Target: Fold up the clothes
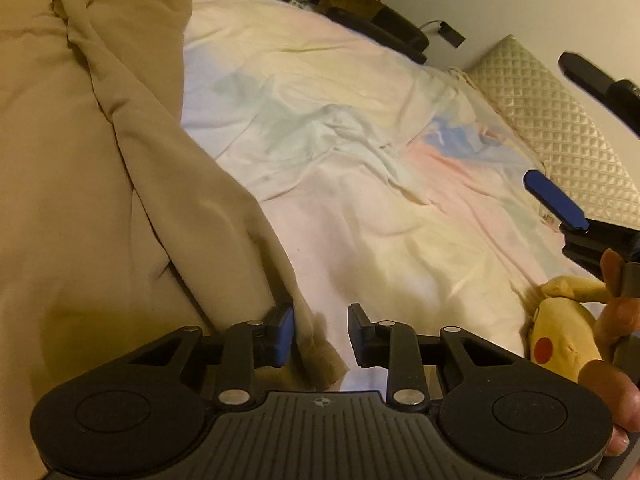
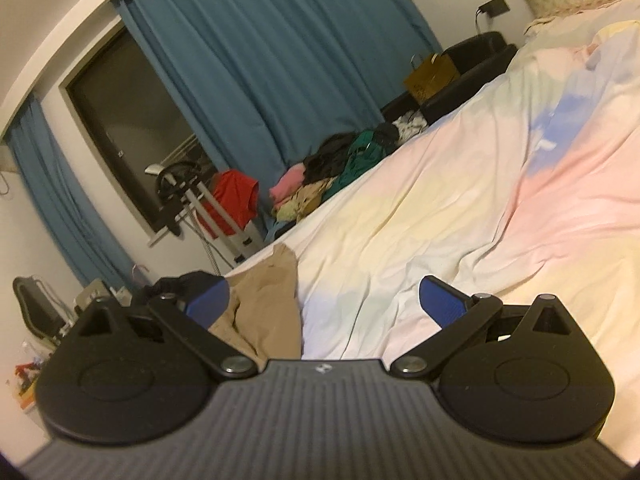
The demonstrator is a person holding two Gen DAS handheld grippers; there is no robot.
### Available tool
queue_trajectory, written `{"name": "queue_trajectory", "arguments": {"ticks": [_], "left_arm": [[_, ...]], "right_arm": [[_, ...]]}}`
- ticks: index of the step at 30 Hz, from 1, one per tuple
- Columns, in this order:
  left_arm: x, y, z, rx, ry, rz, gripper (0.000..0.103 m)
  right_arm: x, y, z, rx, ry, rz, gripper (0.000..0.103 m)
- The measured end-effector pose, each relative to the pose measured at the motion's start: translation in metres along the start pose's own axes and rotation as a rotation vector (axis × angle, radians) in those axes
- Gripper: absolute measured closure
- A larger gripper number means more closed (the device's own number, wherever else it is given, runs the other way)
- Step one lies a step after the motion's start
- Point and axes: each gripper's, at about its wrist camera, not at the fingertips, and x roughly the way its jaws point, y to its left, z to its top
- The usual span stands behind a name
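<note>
A tan garment (image 1: 100, 184) lies rumpled over the left half of a pastel bedsheet (image 1: 360, 152). Its long folded edge runs down to my left gripper (image 1: 320, 322), and a frayed corner of it lies in the gap beside the left finger. The jaws stand apart and do not clamp the cloth. At the right edge of the left wrist view, my right gripper (image 1: 548, 120) hangs wide open above the sheet, held by a hand (image 1: 616, 312). In the right wrist view, the right gripper (image 2: 325, 300) is wide open with the tan garment (image 2: 264, 308) below its left finger.
A yellow plush toy (image 1: 560, 336) lies on the bed by the hand. A quilted headboard (image 1: 560, 132) stands at the right. A pile of clothes (image 2: 340, 160) sits at the bed's far edge, with a paper bag (image 2: 430, 74), a black chair (image 2: 476, 64) and blue curtains (image 2: 260, 60) beyond.
</note>
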Motion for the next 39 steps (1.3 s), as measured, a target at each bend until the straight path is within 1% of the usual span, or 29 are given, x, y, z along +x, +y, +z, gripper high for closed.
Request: {"name": "queue_trajectory", "arguments": {"ticks": [4,6,7,8,9,12,14,17,19,21,23,26,29,30,32,36,37,39], "left_arm": [[0.008,0.002,0.0,-0.002,0.009,0.018,0.071],[0.01,0.002,0.0,0.008,0.007,0.02,0.072],[0.011,0.002,0.0,0.013,0.006,0.021,0.077],[0.01,0.002,0.0,0.018,-0.003,0.025,0.095],[0.007,0.002,0.0,0.019,-0.008,0.021,0.101],[-0.005,0.003,0.001,0.011,-0.025,0.004,0.101],[-0.022,0.003,0.002,0.004,-0.043,-0.021,0.101],[-0.064,0.009,0.0,-0.018,-0.064,-0.083,0.101],[-0.094,0.018,-0.004,-0.033,-0.082,-0.096,0.101],[-0.123,0.033,-0.01,-0.073,-0.09,-0.101,0.101],[-0.148,0.052,-0.017,-0.115,-0.098,-0.082,0.101],[-0.164,0.078,-0.027,-0.171,-0.082,-0.015,0.101],[-0.162,0.1,-0.036,-0.19,-0.042,0.087,0.101],[-0.158,0.105,-0.04,-0.192,-0.026,0.108,0.101],[-0.151,0.111,-0.04,-0.214,0.011,0.119,0.101],[-0.141,0.107,-0.038,-0.158,0.052,0.185,0.101],[-0.14,0.104,-0.038,-0.143,0.062,0.192,0.1],[-0.142,0.1,-0.037,-0.112,0.053,0.2,0.095]], "right_arm": [[0.006,0.001,-0.003,0.002,0.028,-0.001,0.0],[0.008,0.001,-0.005,0.003,0.042,-0.002,0.0],[0.01,0.001,-0.005,0.004,0.049,-0.002,0.0],[0.011,0.001,-0.006,0.004,0.056,-0.002,0.0],[0.012,0.002,-0.007,0.005,0.063,-0.002,0.0],[0.014,0.002,-0.008,0.004,0.073,-0.001,0.0],[0.013,0.003,-0.008,0.001,0.07,0.002,0.0],[0.011,0.004,-0.008,-0.002,0.067,0.007,0.0],[0.009,0.005,-0.008,-0.005,0.064,0.011,0.0],[0.008,0.005,-0.008,-0.008,0.062,0.014,0.0],[0.007,0.006,-0.007,-0.01,0.059,0.017,0.0],[0.005,0.008,-0.007,-0.018,0.058,0.021,0.0],[0.008,0.015,-0.01,-0.056,0.078,0.013,0.0],[0.009,0.018,-0.011,-0.069,0.085,0.011,0.0],[0.01,0.024,-0.014,-0.103,0.101,0.003,0.0],[0.012,0.042,-0.024,-0.203,0.122,-0.007,0.0],[0.012,0.047,-0.027,-0.232,0.123,-0.006,0.0],[0.011,0.059,-0.033,-0.296,0.117,0.002,0.0]]}}
